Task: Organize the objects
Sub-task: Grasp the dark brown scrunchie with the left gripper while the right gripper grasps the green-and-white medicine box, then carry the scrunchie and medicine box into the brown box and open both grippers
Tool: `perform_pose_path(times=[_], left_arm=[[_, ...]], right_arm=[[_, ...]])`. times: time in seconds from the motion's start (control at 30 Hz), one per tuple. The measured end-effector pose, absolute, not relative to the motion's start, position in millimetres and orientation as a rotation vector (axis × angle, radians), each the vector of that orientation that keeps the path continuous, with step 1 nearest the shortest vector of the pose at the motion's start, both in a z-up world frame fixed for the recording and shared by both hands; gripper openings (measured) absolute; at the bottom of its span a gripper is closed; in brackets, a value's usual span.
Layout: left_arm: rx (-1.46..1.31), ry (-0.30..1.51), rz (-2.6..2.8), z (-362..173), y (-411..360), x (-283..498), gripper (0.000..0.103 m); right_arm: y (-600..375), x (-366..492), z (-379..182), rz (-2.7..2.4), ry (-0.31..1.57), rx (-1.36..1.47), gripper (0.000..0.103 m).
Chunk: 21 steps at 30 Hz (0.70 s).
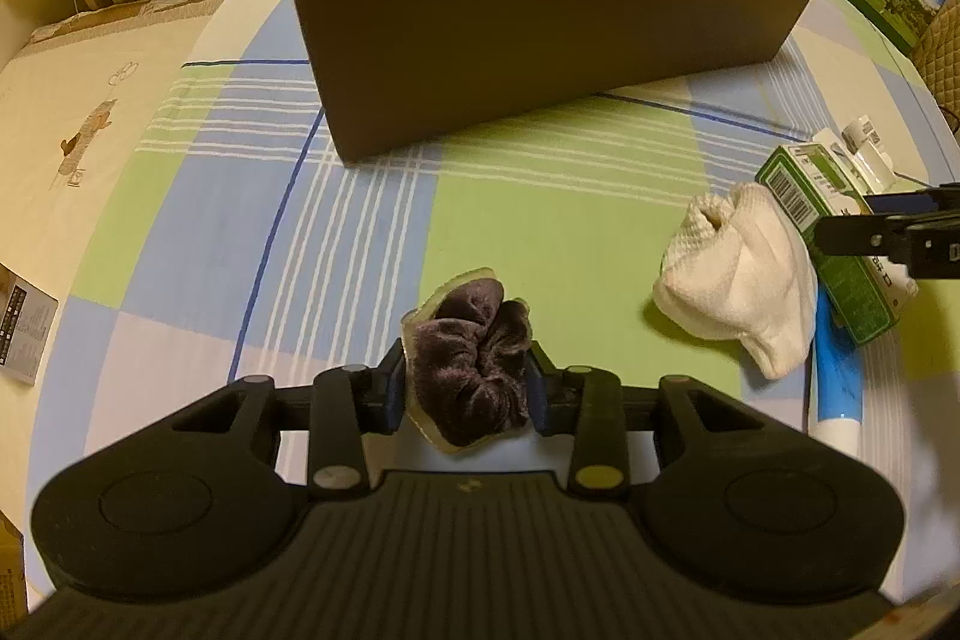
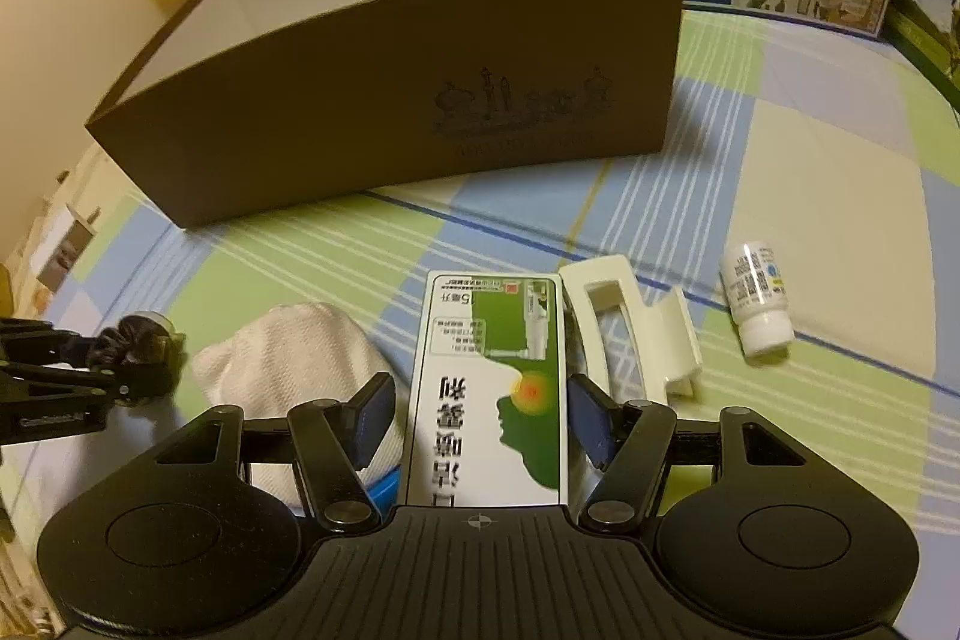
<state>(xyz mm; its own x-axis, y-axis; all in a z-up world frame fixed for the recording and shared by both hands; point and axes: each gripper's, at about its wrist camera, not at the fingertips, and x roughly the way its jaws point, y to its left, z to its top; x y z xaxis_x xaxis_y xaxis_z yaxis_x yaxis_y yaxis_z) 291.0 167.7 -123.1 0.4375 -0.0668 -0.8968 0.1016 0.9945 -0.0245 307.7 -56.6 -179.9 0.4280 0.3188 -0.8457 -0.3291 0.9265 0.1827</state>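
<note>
While brown box shows no contents from here, little is sorted — left gripper pinches dark scrunchie above cloth; right gripper spread around green carton. Sock, clip, bottle remain out.

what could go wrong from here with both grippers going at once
The left gripper pinches a soft purple scrunchie only by its bunched middle; it might slip out before reaching the brown box. The right gripper straddles the green medicine carton with jaws open, and closing could nudge the white sock or white hair clip lying beside it.
</note>
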Motion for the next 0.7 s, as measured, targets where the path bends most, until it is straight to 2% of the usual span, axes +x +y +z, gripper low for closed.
perform_pose_path(times=[0.13,0.4,0.7], left_arm=[[0.052,1.114,-0.099,-124.0,164.3,296.4,0.034],[0.012,1.121,-0.075,-120.8,166.5,298.0,0.026],[-0.033,1.087,-0.092,-97.0,166.6,287.2,0.026]], right_arm=[[-53.4,311.4,-189.7,0.383,1.073,-0.034,0.053],[-61.9,300.0,-186.3,0.408,1.054,-0.021,0.052],[-70.4,281.7,-162.2,0.424,1.026,0.04,0.052]])
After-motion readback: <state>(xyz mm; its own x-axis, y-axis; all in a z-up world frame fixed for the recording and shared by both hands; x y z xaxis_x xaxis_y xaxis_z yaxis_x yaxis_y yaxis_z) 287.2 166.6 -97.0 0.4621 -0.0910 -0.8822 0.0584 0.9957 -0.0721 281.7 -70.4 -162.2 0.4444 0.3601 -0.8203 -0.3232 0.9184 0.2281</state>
